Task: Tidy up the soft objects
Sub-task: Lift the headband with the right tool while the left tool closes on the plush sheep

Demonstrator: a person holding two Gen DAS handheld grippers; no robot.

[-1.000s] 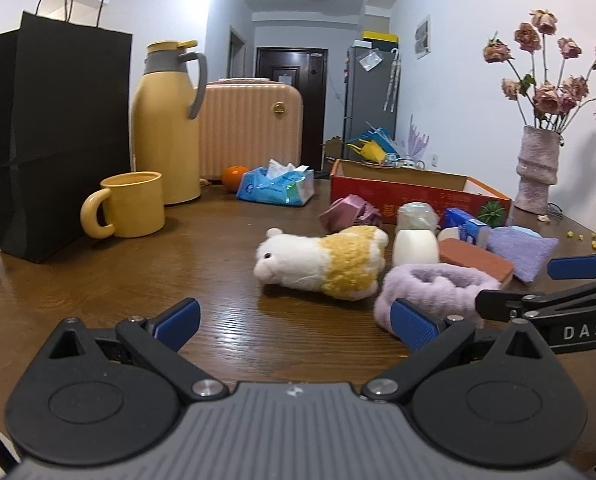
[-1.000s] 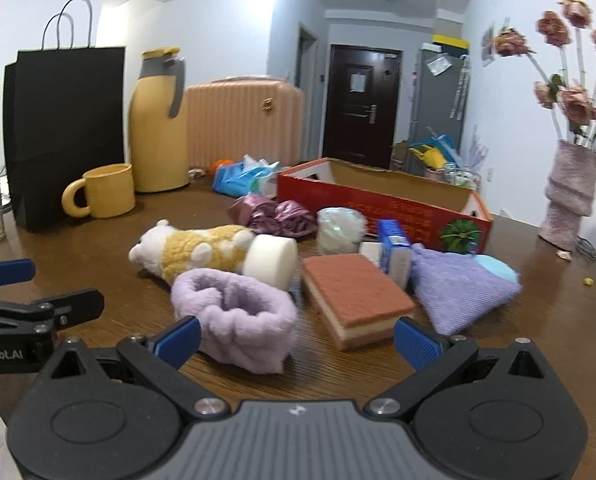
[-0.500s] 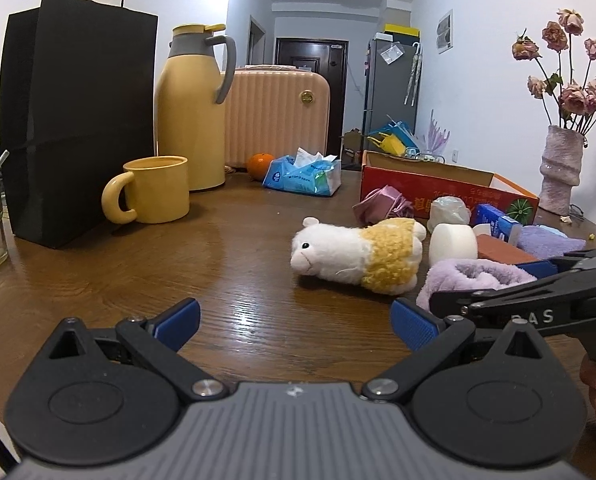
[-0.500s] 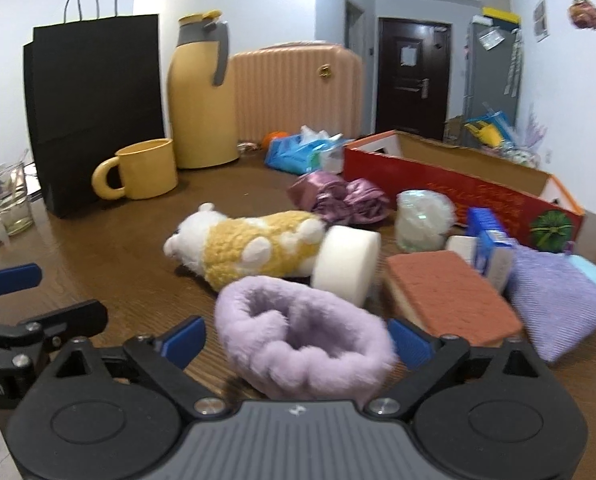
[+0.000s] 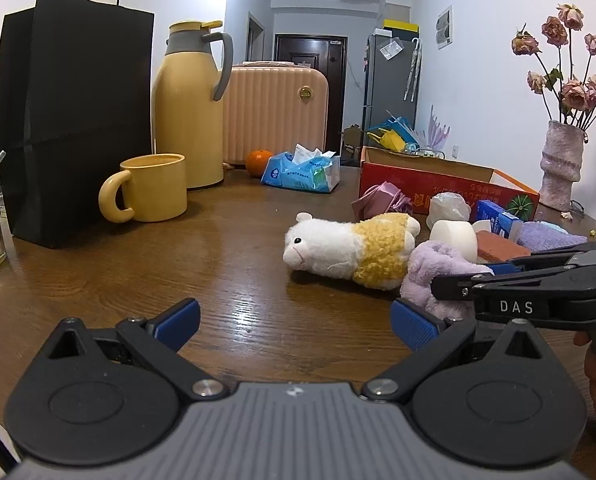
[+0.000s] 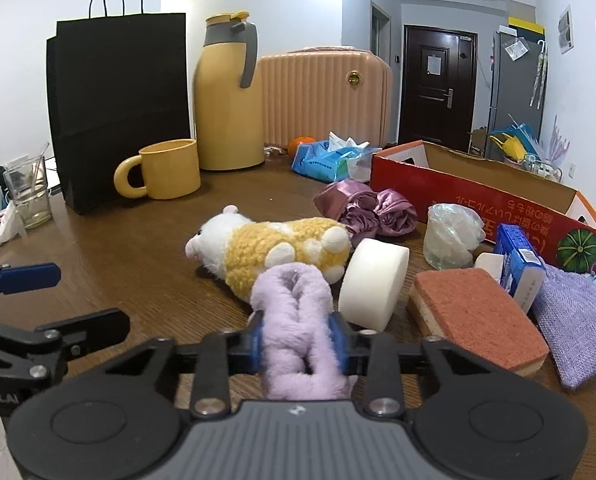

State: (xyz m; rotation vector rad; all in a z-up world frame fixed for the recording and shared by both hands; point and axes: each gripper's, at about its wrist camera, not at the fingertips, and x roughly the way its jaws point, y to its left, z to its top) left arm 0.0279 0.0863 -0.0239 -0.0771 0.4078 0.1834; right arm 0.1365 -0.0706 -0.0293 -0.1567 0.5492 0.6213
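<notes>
A fluffy lilac band (image 6: 292, 300) lies on the wooden table (image 6: 138, 260) just in front of a white-and-yellow plush animal (image 6: 266, 248). My right gripper (image 6: 296, 340) is closing its jaws on the band; the blue pads squeeze it flat from both sides. In the left wrist view the band (image 5: 433, 264) bulges beside the right gripper (image 5: 465, 276), which reaches in from the right. My left gripper (image 5: 296, 320) stands open over bare table, short of the plush animal (image 5: 349, 248), with nothing between its fingers. A red cardboard box (image 6: 477, 192) sits open at the back right.
Around the band lie a white foam puck (image 6: 373, 284), a rust-coloured sponge (image 6: 477, 312), a lilac cloth (image 6: 577, 324), a blue carton (image 6: 517, 260) and a satin scrunchie (image 6: 361, 208). Behind and to the left stand a yellow mug (image 6: 166, 168), a thermos (image 6: 226, 100), a black bag (image 6: 118, 108) and a glass (image 6: 30, 196).
My right gripper moved forward around the lilac band and shut on it, pinching it flat. The left gripper stayed open and hardly moved.
</notes>
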